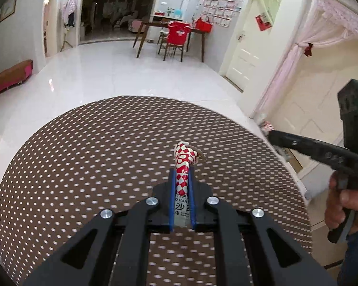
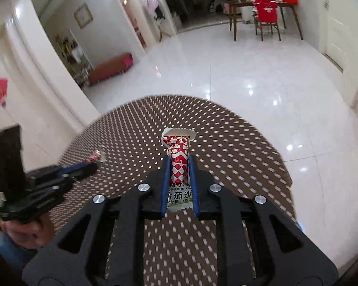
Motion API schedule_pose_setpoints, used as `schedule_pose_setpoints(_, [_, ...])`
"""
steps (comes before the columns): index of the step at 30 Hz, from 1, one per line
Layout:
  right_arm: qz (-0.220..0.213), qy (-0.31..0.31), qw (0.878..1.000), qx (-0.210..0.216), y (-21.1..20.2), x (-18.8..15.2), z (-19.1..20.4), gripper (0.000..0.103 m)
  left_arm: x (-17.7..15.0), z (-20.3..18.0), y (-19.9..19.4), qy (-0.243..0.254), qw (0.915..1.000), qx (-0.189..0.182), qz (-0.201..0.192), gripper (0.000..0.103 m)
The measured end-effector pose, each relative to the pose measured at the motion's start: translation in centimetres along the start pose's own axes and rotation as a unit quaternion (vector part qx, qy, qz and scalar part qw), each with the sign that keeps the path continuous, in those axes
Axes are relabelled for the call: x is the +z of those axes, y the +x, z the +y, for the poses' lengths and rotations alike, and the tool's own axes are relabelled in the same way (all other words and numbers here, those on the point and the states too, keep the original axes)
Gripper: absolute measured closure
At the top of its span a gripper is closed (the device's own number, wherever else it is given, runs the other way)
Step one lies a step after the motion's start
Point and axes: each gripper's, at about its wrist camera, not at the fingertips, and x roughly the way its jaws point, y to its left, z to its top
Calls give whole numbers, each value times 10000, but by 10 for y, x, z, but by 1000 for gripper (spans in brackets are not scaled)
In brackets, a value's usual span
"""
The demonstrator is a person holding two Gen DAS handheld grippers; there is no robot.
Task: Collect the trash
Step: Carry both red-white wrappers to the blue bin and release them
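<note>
- Round table (image 1: 83,166) under a brown cloth with white dots; glossy white tiled floor (image 1: 131,71) all around it.
- Left gripper (image 1: 181,176): blue-padded fingers (image 1: 171,190) pressed together on a red-and-white checkered sachet (image 1: 184,164). The sachet stands lengthwise between the pads, its crumpled top poking out past the fingertips, over the cloth.
- Right gripper (image 2: 179,164): same posture, pads pinching a second sachet (image 2: 178,159) of the same pattern. White lower part with printed characters sits between the fingers; torn, zigzag top edge sticks out past the tips.
- Left view, right edge: the right gripper (image 1: 272,138) seen from the side, a hand (image 1: 343,202) on its grip. Its tips reach past the table rim; a small blurred bit of its sachet (image 1: 265,125) shows at them.
- Right view, left edge: the left gripper (image 2: 93,166) from the side, held by a hand (image 2: 28,231), blurred, with a bit of its sachet (image 2: 96,156) at the tip, over the table's left part.
- Near left wall: low brown bench (image 1: 10,77) with a pink end.
- Right side: white door (image 1: 243,45), pink lace curtain (image 1: 322,33) tied back.
- Far wall: dark wooden desk (image 1: 155,27), chair draped in red (image 1: 177,34), red bag (image 1: 204,25) on the desk, rows of papers pinned above.
- Farthest: wide opening (image 1: 119,9) into a dim room.
</note>
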Motion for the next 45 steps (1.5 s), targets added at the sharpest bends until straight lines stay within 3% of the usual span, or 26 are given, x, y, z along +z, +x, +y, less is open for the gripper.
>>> schedule_pose_setpoints(9, [-811, 623, 9945, -213, -103, -10, -59, 87, 6, -69, -11, 349, 9986, -351, -170, 94])
schedule_pose_setpoints(20, [-1331, 1508, 9725, -1177, -194, -60, -139, 87, -7, -190, 1, 1105, 9867, -1192, -15, 94])
schedule_pose_setpoints(26, [-1143, 1995, 9625, -1443, -199, -94, -180, 87, -19, -255, 42, 1498, 9751, -1543, 541, 94])
schedule_pose_setpoints(33, [-935, 2487, 9532, -1440, -187, -124, -209, 87, -35, -305, 91, 1687, 9638, -1683, 1195, 94])
schedule_pose_setpoints(43, [-719, 2815, 9465, -1404, -180, -151, -233, 87, -45, -336, 145, 1790, 9562, -1656, 1621, 93])
schedule_pose_setpoints(45, [-678, 2850, 9460, -1389, -176, -152, -236, 84, -51, -333, 148, 1855, 9529, -1718, 1674, 85])
